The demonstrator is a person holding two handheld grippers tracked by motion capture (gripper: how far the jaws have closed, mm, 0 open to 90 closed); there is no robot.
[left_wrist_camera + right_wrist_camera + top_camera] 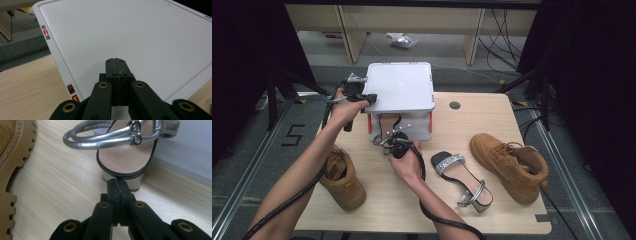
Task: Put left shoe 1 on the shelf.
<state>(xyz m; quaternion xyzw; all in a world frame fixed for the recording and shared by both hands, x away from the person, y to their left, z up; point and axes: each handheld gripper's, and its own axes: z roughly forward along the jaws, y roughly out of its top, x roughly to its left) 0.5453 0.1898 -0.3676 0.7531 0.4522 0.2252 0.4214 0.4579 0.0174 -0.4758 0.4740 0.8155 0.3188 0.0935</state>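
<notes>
Dark curtains and loose cables ring a pale wood bench (492,112) carrying shoes and a white rack w/ a flat top (400,86). Left tool (116,67), jaws closed on nothing, rests tip-down on that top near its left edge, prob. to steady the rack while the other hand works. Right tool (119,188), jaws also pressed together and empty, has its tip right at the silver block heel of a silver sandal (125,152) lying toes-in under the rack, likely nudging it deeper; actual contact is hard to confirm from the right gripper view. Its mate, a second silver sandal (460,177), lies on the bench nearer the person, between two tan boots: left boot (343,176) and right boot (509,164), the latter on its side.
</notes>
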